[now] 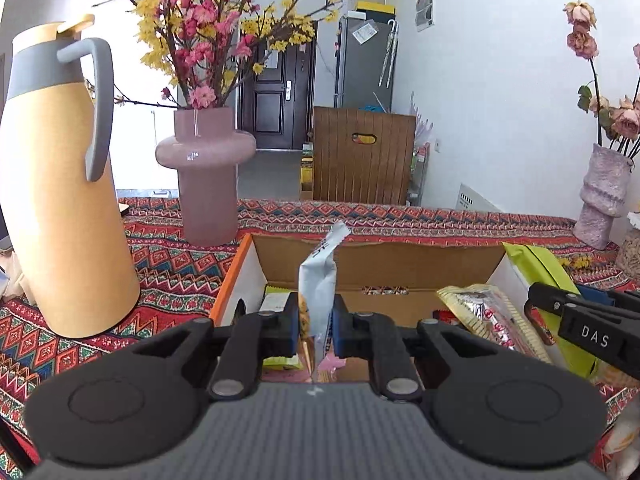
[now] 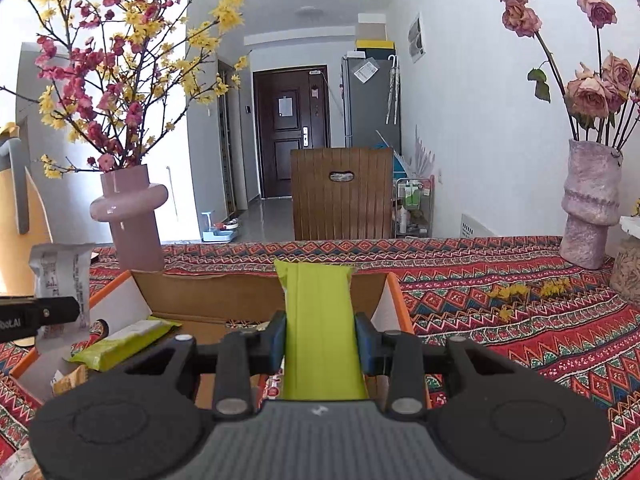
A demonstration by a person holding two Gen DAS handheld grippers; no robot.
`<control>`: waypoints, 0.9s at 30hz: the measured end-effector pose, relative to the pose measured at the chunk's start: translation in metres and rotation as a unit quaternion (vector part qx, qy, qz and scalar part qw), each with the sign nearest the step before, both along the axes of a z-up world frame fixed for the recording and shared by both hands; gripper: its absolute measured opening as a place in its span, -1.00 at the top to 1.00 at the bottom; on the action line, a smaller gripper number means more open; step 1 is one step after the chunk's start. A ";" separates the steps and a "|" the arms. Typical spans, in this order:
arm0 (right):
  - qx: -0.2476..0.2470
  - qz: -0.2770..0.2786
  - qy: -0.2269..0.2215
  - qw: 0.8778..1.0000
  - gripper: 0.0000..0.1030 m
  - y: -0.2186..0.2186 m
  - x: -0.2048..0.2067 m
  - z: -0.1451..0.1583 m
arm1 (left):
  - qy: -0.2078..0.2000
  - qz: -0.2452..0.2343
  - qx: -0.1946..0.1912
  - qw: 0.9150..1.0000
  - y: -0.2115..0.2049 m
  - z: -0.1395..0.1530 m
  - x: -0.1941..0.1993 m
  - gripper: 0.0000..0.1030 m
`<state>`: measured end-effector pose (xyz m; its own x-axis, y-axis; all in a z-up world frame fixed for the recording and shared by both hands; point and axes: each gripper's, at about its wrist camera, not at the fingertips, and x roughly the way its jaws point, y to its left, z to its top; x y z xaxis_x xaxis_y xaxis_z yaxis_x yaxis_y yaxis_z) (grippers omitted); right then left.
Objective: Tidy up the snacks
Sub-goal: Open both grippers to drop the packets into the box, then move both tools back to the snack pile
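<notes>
The open brown cardboard box with orange outer edges [image 1: 378, 256] sits on the red patterned woven tablecloth [image 1: 172, 276] and serves as the landmark here. Above its left half, the left gripper [image 1: 316, 326] is clamped on a slim silver-white foil snack packet [image 1: 318, 280], which stands upright between the blue pads with its crimped top tilted to the right. Above the box's right half, the right gripper [image 2: 320, 344] is clamped on a flat lime-green snack packet [image 2: 320, 320], held lengthwise so that its far end reaches over the box's back wall.

Inside the box, toward its left side, lies another lime-green and white wrapped snack [image 2: 124, 342]. In the left wrist view a gold and cream patterned wrapper with red print [image 1: 492, 320] lies at the box's right part, just beside the right gripper's black body.

Behind the box's left corner stands a glossy pink ceramic vase with a ring-shaped bulge [image 1: 206, 176], holding pink and yellow blossom branches. Further left of the box stands a tall yellow thermos jug with a grey handle [image 1: 60, 184]. Well to the right of the box, near the table's far edge, is a rough mauve textured vase [image 2: 590, 208] with dried pink roses. Loose yellow petals [image 2: 520, 292] lie on the cloth to the right of the box.
</notes>
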<state>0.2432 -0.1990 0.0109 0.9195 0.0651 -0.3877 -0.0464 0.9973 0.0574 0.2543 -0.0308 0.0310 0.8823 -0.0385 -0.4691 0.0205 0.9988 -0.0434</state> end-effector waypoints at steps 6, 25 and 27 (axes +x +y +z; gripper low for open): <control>-0.002 -0.005 0.014 1.000 0.32 0.001 0.000 -0.007 | 0.014 -0.008 0.001 1.000 0.001 -0.008 0.001 0.69; 0.021 -0.015 -0.023 0.999 -1.00 -0.005 -0.028 0.008 | -0.012 0.034 -0.013 0.999 0.008 -0.002 -0.010 -1.00; 0.022 -0.016 -0.025 0.999 -1.00 -0.006 -0.030 0.010 | -0.015 0.035 -0.014 0.999 0.009 -0.001 -0.012 -1.00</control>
<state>0.2135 -0.2050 0.0207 0.9393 0.0508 -0.3392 -0.0176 0.9948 0.1000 0.2423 -0.0220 0.0304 0.8970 0.0115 -0.4419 -0.0482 0.9962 -0.0721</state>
